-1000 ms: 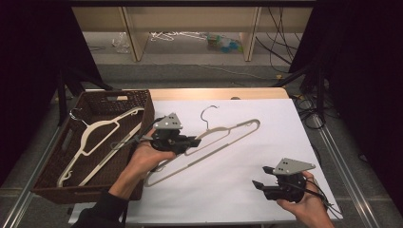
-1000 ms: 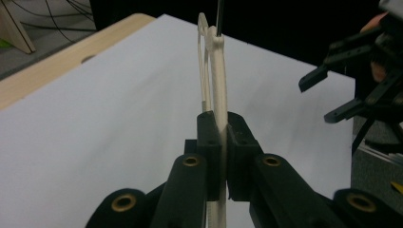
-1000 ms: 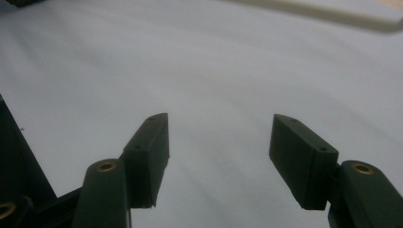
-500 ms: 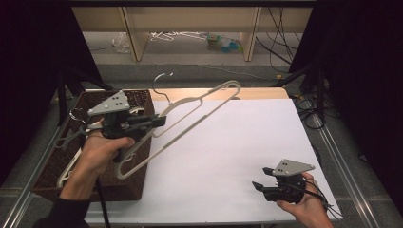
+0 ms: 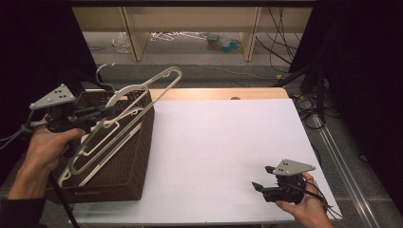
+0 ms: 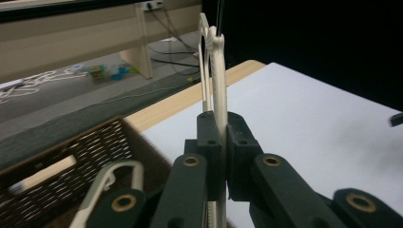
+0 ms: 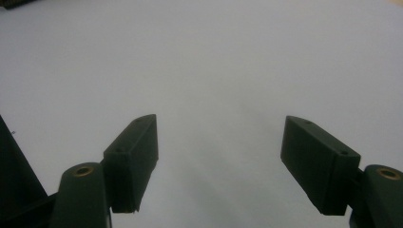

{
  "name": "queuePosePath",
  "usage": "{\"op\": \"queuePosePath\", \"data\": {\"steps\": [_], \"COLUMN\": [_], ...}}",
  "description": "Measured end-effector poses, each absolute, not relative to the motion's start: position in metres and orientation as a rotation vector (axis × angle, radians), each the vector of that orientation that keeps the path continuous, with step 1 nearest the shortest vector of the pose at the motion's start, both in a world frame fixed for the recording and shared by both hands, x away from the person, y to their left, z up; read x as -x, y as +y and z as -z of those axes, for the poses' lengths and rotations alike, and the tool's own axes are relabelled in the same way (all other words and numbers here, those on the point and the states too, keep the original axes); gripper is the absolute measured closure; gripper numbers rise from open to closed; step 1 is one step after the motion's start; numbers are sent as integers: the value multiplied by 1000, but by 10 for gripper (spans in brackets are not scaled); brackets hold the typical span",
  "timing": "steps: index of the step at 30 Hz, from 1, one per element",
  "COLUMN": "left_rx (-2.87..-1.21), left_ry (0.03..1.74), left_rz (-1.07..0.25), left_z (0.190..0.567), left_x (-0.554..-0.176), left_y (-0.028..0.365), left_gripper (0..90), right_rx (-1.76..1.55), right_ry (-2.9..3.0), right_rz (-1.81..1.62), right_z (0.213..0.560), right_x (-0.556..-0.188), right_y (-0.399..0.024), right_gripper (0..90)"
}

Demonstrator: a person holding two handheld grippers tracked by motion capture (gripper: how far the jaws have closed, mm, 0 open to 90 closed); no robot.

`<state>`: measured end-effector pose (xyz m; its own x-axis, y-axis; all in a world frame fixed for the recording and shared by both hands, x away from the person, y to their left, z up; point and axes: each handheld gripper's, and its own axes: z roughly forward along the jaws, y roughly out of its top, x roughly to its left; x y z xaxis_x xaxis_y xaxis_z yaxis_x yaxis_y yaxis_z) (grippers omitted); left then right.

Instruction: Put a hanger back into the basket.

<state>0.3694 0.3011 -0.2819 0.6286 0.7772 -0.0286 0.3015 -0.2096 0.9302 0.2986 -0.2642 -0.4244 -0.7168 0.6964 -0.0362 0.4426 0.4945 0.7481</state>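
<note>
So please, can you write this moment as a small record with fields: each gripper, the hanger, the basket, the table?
left gripper: shut on the cream hanger, held over the basket
right gripper: open, holding nothing, low over the white table cover
cream hanger: tilted, its far end raised beyond the basket's rim
wicker basket: at the table's left edge, another pale hanger inside

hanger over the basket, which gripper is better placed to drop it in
Left. The left gripper is already shut on the hanger, holding it above the wicker basket. The right gripper is open over the white tabletop, at the table's opposite, near corner.
</note>
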Motion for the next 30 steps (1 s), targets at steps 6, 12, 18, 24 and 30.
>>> {"op": "queuePosePath", "data": {"steps": [6, 12, 18, 24, 30], "left_rx": [-1770, -1787, -1791, -1821, -1833], "left_ry": [927, 977, 998, 1005, 1014], "left_rz": [-605, -612, -605, -591, -560], "left_z": [295, 313, 330, 343, 354], "left_x": [-374, -377, -376, -375, -376], "left_y": [333, 354, 373, 382, 386], "left_gripper": [859, 859, 859, 859, 859], "right_rx": [-971, -973, -968, -959, -958], "right_ry": [2401, 2409, 2408, 2421, 2417], "right_rz": [-1065, -1059, -1058, -1050, -1053], "right_z": [424, 425, 426, 427, 427], "right_x": [-298, -298, -298, -298, -298], "right_y": [-264, -265, -265, -264, -264], "right_gripper": [295, 295, 296, 295, 296]}}
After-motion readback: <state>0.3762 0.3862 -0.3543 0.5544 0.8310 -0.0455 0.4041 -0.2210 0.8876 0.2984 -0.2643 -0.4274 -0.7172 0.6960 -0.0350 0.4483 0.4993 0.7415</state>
